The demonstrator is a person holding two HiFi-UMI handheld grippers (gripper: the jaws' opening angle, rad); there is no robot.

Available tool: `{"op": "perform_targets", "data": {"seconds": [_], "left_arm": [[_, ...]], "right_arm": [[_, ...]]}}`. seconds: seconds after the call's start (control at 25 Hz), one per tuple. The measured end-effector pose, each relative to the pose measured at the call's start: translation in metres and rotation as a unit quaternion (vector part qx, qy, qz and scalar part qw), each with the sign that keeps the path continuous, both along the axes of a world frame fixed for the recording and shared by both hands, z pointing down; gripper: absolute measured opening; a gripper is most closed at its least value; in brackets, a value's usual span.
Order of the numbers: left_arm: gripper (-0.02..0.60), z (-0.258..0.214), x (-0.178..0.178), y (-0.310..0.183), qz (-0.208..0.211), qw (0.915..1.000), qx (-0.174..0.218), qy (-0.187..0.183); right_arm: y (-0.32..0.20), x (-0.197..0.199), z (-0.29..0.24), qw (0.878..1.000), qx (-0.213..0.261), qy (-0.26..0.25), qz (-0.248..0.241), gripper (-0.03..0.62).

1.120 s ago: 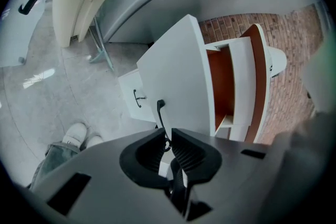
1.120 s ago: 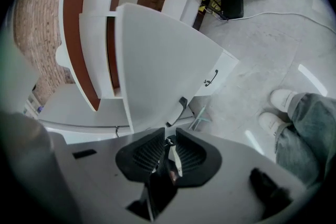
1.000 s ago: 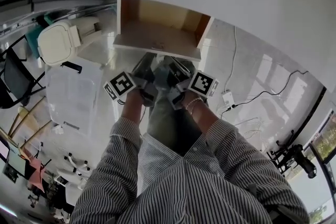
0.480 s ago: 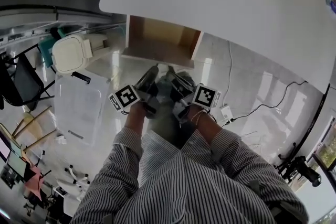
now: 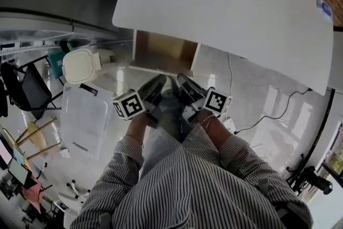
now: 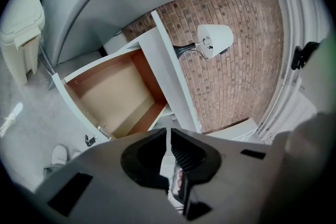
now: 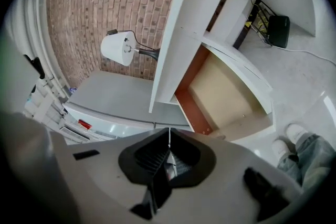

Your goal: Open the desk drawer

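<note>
The desk drawer [image 5: 161, 53] stands pulled out from under the white desktop [image 5: 230, 13], just above the centre of the head view. Its pale wood bottom is bare and in full sight, so the opening looks done.

Both tools are held side by side against the person's striped shirt [image 5: 187, 185], below the drawer in the frame and clear of its front edge, touching nothing. That suits hands that have no more pulling to do.

The left gripper [image 5: 159, 83] has just narrowed slightly. Its own view shows the jaws almost together, with a thin slit between them and nothing in it. The right gripper [image 5: 183, 82] has just been closing. Its jaws meet at the tips and are empty.

A white lidded bin [image 5: 80, 66] and a clear storage box [image 5: 83, 115] sit on the floor at the left, away from the drawer's path.
</note>
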State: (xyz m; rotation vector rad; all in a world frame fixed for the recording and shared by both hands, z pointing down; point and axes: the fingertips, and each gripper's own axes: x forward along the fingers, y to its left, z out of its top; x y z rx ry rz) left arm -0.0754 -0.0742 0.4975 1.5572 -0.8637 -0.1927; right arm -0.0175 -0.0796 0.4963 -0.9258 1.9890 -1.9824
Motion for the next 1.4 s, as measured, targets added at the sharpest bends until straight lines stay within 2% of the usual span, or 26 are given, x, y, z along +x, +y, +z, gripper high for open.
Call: {"op": "perform_targets", "data": {"seconds": [0.16, 0.32, 0.52, 0.68, 0.96, 1.08, 1.28, 1.4], "left_arm": [[0.029, -0.027, 0.004, -0.005, -0.003, 0.9999, 0.016, 0.001], [0.029, -0.053, 0.015, -0.011, 0.016, 0.9995, 0.028, 0.008], [0.029, -0.084, 0.02, -0.019, 0.038, 0.998, 0.049, 0.008], [0.029, -0.111, 0.017, -0.023, 0.052, 0.996, 0.073, -0.001], [0.029, -0.167, 0.014, -0.049, 0.028, 0.9909, 0.132, 0.002], [0.029, -0.191, 0.013, -0.057, 0.022, 0.9863, 0.163, -0.008], [0.029, -0.227, 0.012, -0.064, 0.027, 0.9739, 0.221, -0.044], [0.028, -0.248, 0.014, -0.065, 0.033, 0.9616, 0.264, -0.07]], "right_arm": [[-0.011, 0.01, -0.027, 0.999, 0.034, 0.009, 0.003, 0.021], [-0.024, 0.018, -0.054, 0.998, 0.054, 0.011, -0.007, 0.021], [-0.037, 0.015, -0.092, 0.995, 0.093, 0.011, -0.043, 0.021], [-0.051, 0.005, -0.121, 0.991, 0.123, 0.009, -0.052, 0.021], [-0.074, -0.003, -0.162, 0.98, 0.165, 0.064, -0.085, 0.021], [-0.08, -0.004, -0.187, 0.973, 0.194, 0.078, -0.093, 0.021], [-0.084, -0.008, -0.227, 0.96, 0.244, 0.086, -0.102, 0.021], [-0.085, -0.007, -0.246, 0.954, 0.269, 0.086, -0.103, 0.021]]}}
